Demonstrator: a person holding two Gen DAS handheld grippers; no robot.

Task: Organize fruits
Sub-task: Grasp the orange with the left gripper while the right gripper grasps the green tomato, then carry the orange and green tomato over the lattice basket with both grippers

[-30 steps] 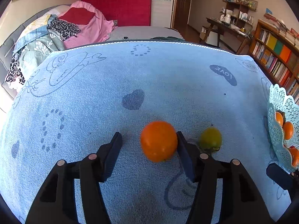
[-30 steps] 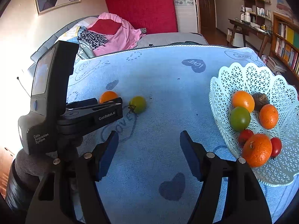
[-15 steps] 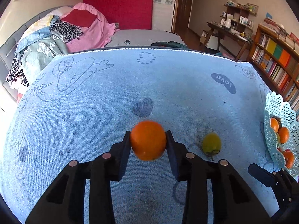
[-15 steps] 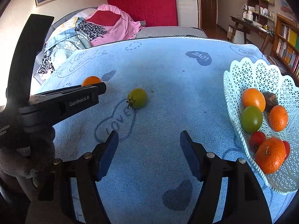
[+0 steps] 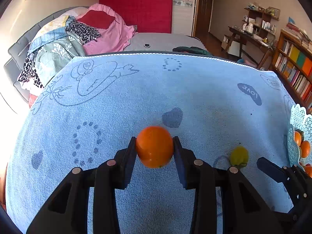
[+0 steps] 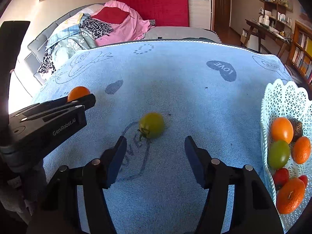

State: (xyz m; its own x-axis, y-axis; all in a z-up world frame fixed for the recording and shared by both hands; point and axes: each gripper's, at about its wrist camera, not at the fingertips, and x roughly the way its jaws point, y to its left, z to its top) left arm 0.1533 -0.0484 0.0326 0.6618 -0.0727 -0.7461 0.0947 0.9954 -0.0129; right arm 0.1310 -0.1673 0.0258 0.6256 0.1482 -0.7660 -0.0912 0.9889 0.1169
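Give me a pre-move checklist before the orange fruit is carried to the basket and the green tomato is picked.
1. Left claw clamped on orange fruit, pads on both sides: ok.
2. Orange fruit lifted clear of the blue towel: cannot tell.
3. Right claw lined up with green tomato: ok; tomato lies just beyond the tips, jaws closing with nothing between them yet.
4. Room in white basket: ok, far side bare.
5. Towel between the orange fruit and the basket free of other items: not ok, the tomato and right claw lie there.
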